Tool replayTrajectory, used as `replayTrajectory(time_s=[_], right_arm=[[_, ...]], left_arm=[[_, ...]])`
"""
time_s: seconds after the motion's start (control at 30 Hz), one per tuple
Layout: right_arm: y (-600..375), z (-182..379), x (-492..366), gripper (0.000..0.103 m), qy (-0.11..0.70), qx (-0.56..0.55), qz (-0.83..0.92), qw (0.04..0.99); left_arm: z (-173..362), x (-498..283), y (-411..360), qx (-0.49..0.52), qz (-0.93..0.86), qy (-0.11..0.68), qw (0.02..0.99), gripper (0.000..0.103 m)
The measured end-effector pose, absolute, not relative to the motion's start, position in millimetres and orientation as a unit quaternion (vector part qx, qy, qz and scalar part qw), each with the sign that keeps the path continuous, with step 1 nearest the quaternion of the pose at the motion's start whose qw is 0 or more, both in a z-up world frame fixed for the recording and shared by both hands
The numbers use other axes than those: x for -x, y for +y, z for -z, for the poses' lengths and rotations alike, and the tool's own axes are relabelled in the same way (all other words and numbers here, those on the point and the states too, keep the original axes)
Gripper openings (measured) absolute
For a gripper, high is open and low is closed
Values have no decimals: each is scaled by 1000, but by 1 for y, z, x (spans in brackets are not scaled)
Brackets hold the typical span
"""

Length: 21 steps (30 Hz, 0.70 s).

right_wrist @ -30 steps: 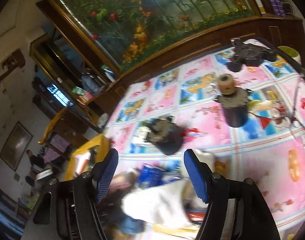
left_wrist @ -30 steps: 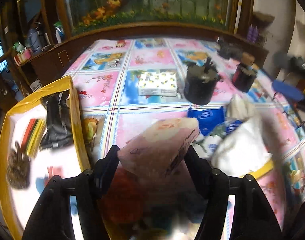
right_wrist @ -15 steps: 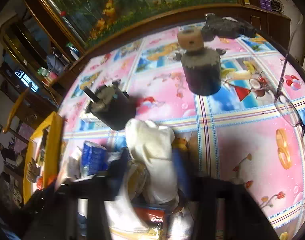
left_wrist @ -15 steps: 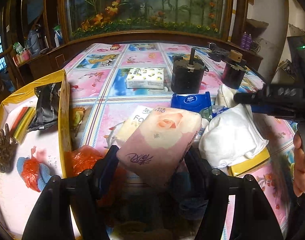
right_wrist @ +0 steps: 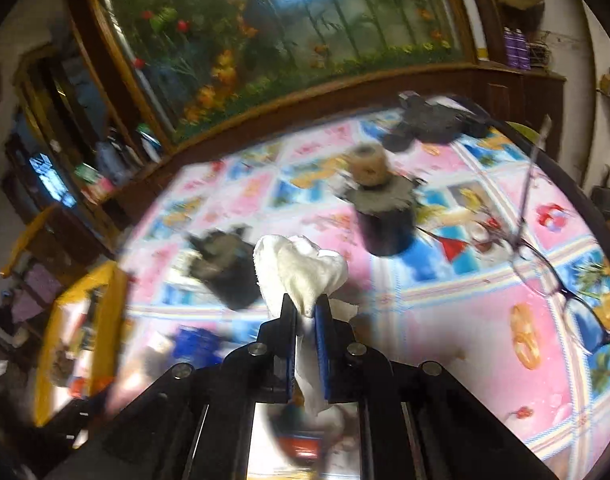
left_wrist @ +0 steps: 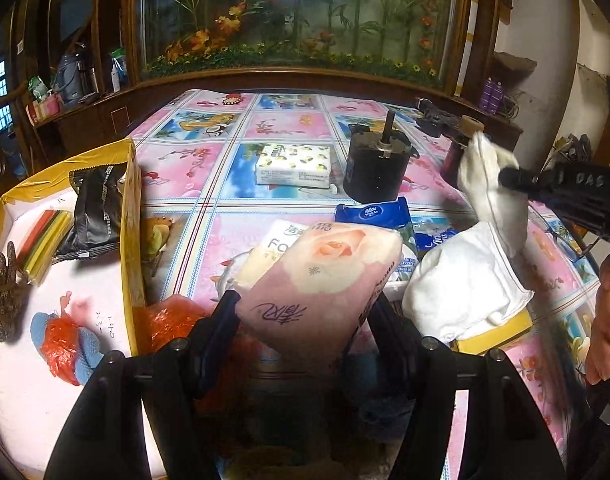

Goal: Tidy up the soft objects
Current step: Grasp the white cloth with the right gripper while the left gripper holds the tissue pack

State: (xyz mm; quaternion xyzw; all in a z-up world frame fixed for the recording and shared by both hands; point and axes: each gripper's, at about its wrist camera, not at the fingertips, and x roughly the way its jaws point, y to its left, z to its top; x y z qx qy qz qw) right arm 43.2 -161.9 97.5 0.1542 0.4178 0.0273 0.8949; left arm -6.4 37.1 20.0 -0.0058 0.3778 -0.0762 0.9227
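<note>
**Both grippers loaded above the table**

I read the left gripper clamped on the pink tissue pack, held above the tablecloth beside the yellow box. My right gripper pinches the white cloth, raised clear.

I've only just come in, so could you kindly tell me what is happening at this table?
A person is sorting soft things with two handheld grippers. The left gripper holds a pink rose-print tissue pack above the pile of tissue packs and cloths. The right gripper is shut on a white cloth, lifted clear of the patterned tablecloth. A second white cloth lies on the pile. A yellow-rimmed box sits to the left with a few items in it.
</note>
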Motion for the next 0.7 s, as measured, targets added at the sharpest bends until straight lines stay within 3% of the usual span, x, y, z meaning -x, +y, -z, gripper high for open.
replayTrajectory(time_s=[0.13,0.53,0.63,0.7], right_arm=[[-170,-76,-53,11,467,-167,-17,868],[-139,-69,-57,13,468,-65,2,881],[-140,-69,-59,21,466,-75,-5,881],[-140,-70,-59,40,463,-82,-12,883]], left_arm=[[-20,6,37,4,75,378,923,64],[-19,6,36,3,74,379,923,64],[-19,5,36,3,73,379,922,64],[-19,5,36,2,73,379,922,64]])
